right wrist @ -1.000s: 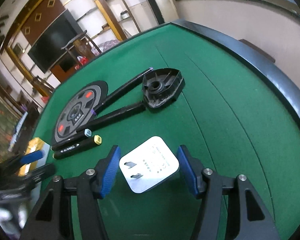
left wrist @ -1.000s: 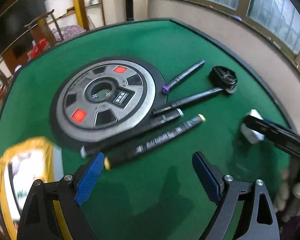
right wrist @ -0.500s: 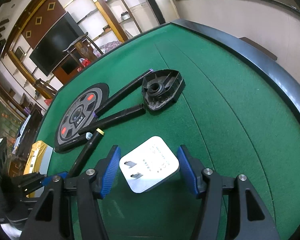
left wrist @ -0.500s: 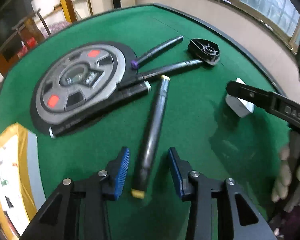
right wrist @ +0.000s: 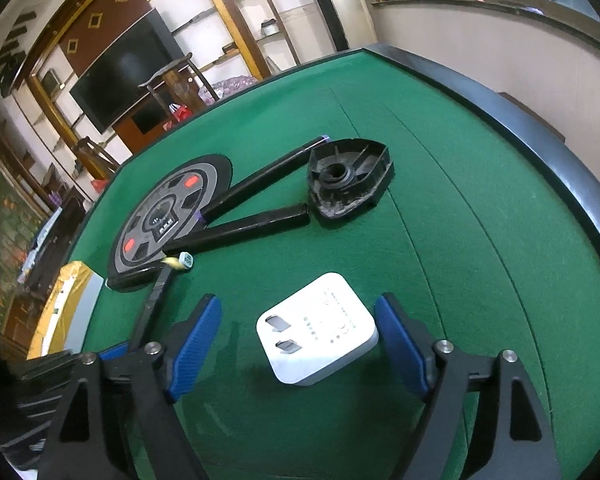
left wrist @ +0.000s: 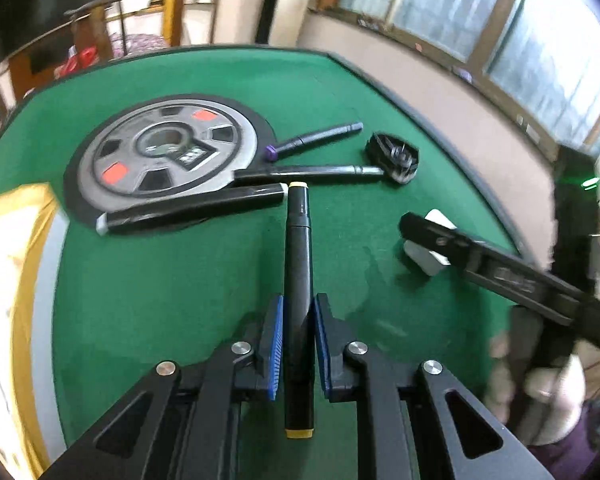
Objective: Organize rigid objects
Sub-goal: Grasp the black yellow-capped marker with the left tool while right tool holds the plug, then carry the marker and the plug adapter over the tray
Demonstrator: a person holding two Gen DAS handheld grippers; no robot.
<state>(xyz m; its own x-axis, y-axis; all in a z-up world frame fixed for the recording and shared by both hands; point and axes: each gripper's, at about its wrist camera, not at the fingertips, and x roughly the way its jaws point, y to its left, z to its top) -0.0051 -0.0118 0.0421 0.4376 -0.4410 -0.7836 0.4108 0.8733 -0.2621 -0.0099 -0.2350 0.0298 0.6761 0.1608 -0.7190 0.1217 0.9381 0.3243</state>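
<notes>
At the bottom centre of the left wrist view, the left gripper (left wrist: 298, 344) is clamped on a black marker with yellow end caps (left wrist: 298, 264), its blue pads pressing both sides of the barrel. The marker runs straight up the frame, its far yellow cap touching or just short of a thick black marker with white ends (left wrist: 192, 208) that lies across the middle left, against the edge of a round grey weight plate with red inserts (left wrist: 166, 152). Further up the frame lie a slim black marker with a purple cap (left wrist: 312, 138) and a second slim black pen (left wrist: 308, 170); that pen's tip meets a black ribbed plastic base (left wrist: 394, 156) at centre right. All of this sits on the green felt worktop (left wrist: 172, 292), and a yellow-edged box (left wrist: 20, 280) fills the left edge.

In the right wrist view, the right gripper (right wrist: 298, 344) is at the bottom centre, its jaws opening around a white square plug adapter (right wrist: 320, 340) — the adapter lies flat on the felt between the pads, which are clear of it on both sides. A person's hand (left wrist: 540, 376) holding this gripper shows, blurred, at the lower right of the left wrist view.
</notes>
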